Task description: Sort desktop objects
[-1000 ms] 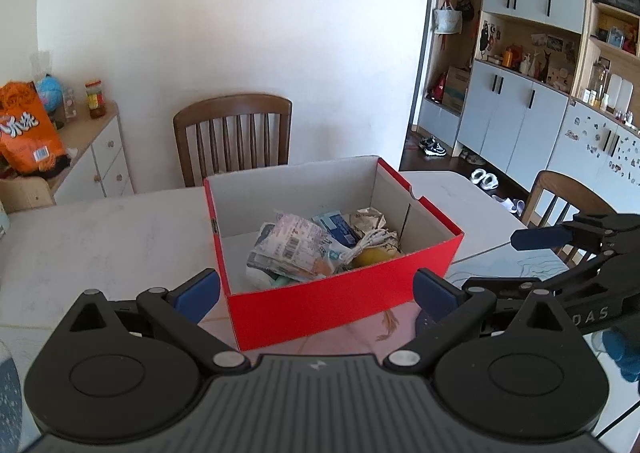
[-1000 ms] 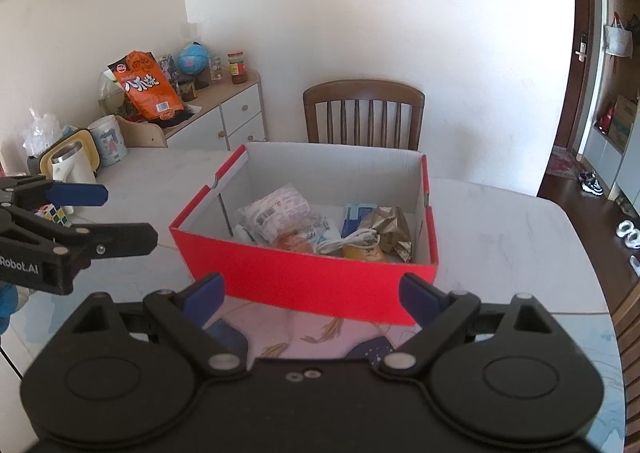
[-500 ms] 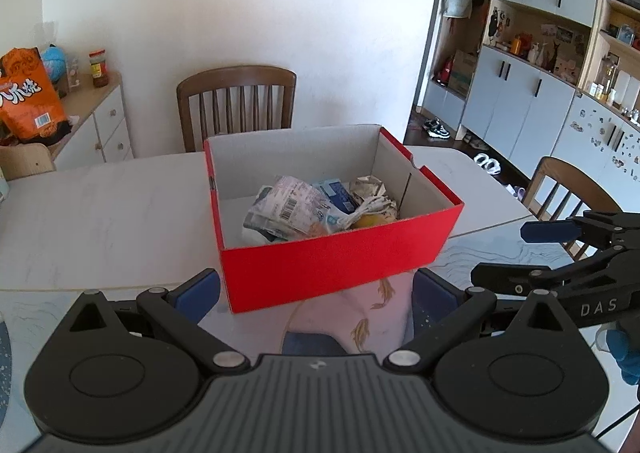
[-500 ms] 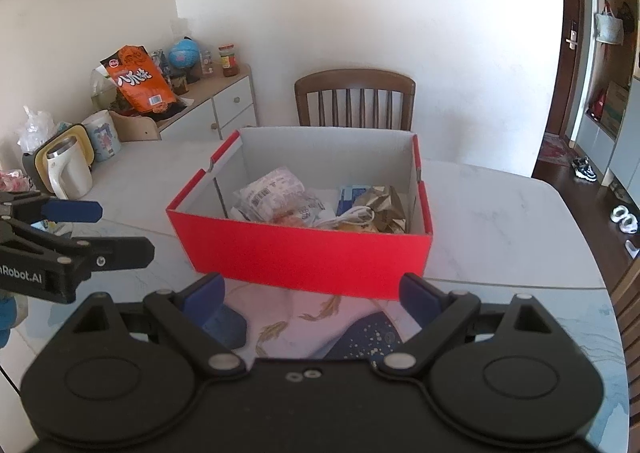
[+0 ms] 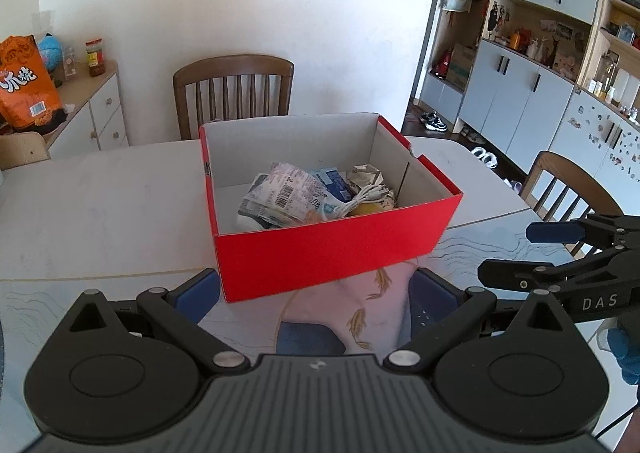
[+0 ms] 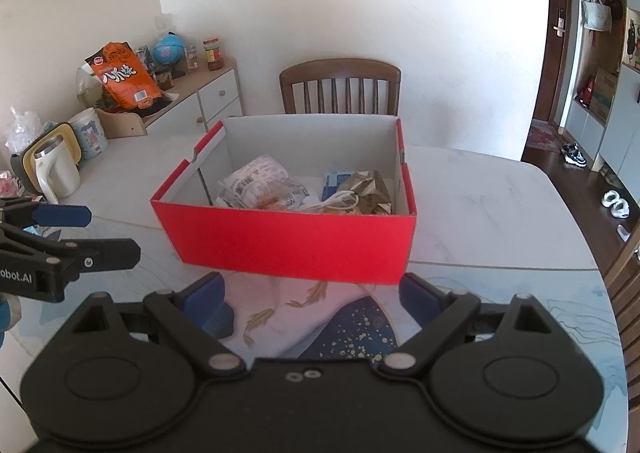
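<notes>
Squarely ahead, the red box (image 5: 332, 249) lies long axis left-right.

Bright, even daylight fills both fisheye views, sharp at centre, with walls and cupboards bowing and corners darkening at the edges, a soft shadow under the red box (image 5: 332, 249), and faint glare on the counter (image 6: 496, 213).

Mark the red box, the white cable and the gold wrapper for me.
red box (image 6: 292, 241): right wrist view, near wall.
white cable (image 5: 366, 195): left wrist view, coiled middle.
gold wrapper (image 6: 370, 191): right wrist view, crumpled middle.
</notes>
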Tool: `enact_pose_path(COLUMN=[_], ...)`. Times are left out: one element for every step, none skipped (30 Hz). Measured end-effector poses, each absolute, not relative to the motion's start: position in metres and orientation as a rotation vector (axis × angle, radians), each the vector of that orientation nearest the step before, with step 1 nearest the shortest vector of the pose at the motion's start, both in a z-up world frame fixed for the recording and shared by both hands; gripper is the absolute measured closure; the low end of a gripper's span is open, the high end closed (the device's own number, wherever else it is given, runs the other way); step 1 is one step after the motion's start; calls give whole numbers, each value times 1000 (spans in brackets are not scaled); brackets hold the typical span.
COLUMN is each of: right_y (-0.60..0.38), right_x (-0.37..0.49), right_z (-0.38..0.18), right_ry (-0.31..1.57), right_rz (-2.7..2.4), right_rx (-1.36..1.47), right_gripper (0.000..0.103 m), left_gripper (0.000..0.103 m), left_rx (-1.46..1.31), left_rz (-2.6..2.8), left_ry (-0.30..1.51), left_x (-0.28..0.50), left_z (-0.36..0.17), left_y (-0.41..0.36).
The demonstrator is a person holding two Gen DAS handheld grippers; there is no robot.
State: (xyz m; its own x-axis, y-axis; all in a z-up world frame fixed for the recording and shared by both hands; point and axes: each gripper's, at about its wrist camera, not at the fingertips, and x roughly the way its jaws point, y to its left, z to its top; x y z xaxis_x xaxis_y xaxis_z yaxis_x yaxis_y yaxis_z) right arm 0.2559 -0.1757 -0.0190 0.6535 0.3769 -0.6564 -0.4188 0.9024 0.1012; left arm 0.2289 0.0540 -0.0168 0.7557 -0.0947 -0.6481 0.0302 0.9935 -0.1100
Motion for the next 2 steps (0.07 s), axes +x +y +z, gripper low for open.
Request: enact_pose_path(right_y=[-176,-176], right_x=[256,256], right_z=[-19,-19], right_ry=[730,730], right_rz=[449,447], right_rx=[-62,-62], right_gripper=[8,8], left_gripper=[0,0], left_rx=[-95,-91], left_rz=[-71,-82], left_ry=[708,705], left_x=[228,227], left_z=[-17,-17], left_y=[54,54])
